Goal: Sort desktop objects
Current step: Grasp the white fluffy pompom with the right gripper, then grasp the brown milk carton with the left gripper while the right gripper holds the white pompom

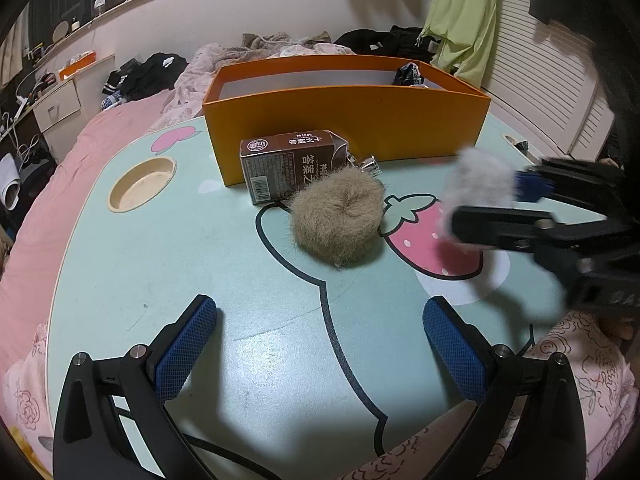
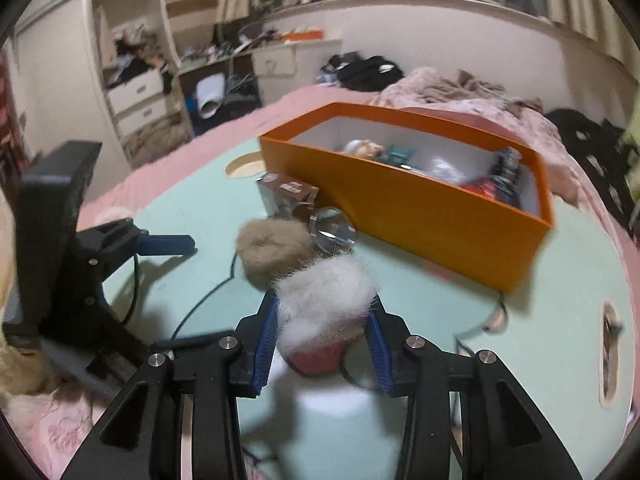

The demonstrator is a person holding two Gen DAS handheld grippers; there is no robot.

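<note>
A white fluffy ball (image 2: 326,300) is clamped between the blue pads of the right gripper (image 2: 323,320), held just above the mint-green table (image 1: 240,280). Beside it on the table lie a tan fluffy ball (image 1: 338,220), a brown carton (image 1: 280,166) and a small metal piece (image 2: 332,229), all close to the orange box (image 1: 348,120). The left gripper (image 1: 320,344) hovers with its jaws apart, holding nothing.

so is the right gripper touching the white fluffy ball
Touching. The right wrist view shows the right gripper with both blue pads pressed into the sides of the white fluffy ball, no gap on either side.
</note>
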